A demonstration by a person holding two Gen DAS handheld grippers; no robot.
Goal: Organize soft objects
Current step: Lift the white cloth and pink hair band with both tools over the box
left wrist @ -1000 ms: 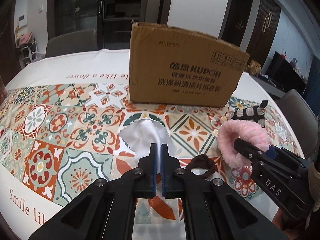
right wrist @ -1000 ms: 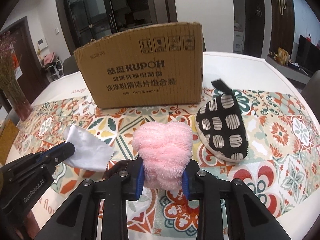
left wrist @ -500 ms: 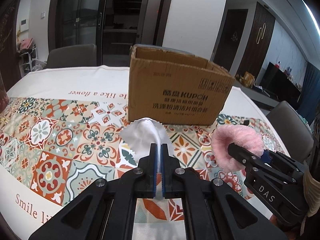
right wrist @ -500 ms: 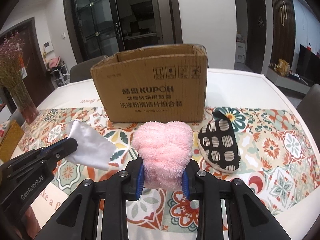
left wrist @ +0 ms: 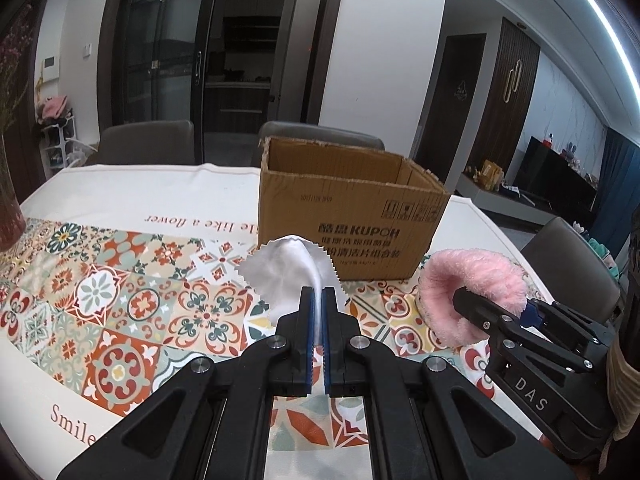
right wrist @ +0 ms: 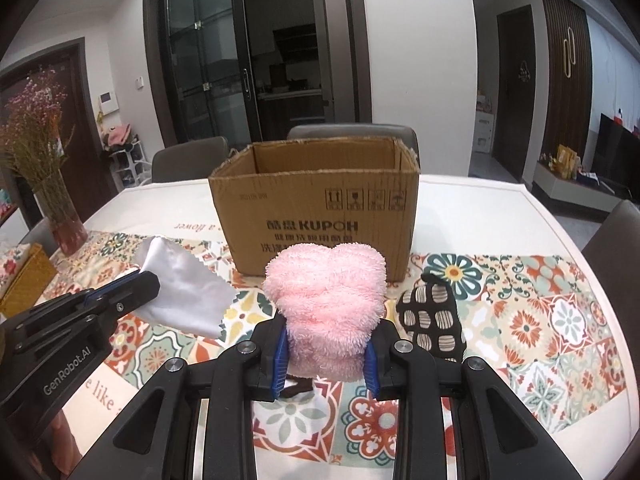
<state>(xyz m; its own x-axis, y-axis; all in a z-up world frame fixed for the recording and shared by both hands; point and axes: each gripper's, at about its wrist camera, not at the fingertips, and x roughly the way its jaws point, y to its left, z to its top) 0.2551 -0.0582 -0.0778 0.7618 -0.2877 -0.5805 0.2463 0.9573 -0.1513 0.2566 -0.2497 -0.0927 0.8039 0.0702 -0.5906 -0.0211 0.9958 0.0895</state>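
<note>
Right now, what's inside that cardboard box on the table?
Only the upper part of the cardboard box's bare brown inner walls shows through its open top. The front wall hides the bottom, so whether anything lies in there cannot be told.

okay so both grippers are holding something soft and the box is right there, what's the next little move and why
Probably carry both forward until they hang over the open cardboard box. The left gripper is shut on the white cloth and the right gripper on the pink fluffy item, both lifted clear of the tablecloth but short of the box's near wall.
</note>
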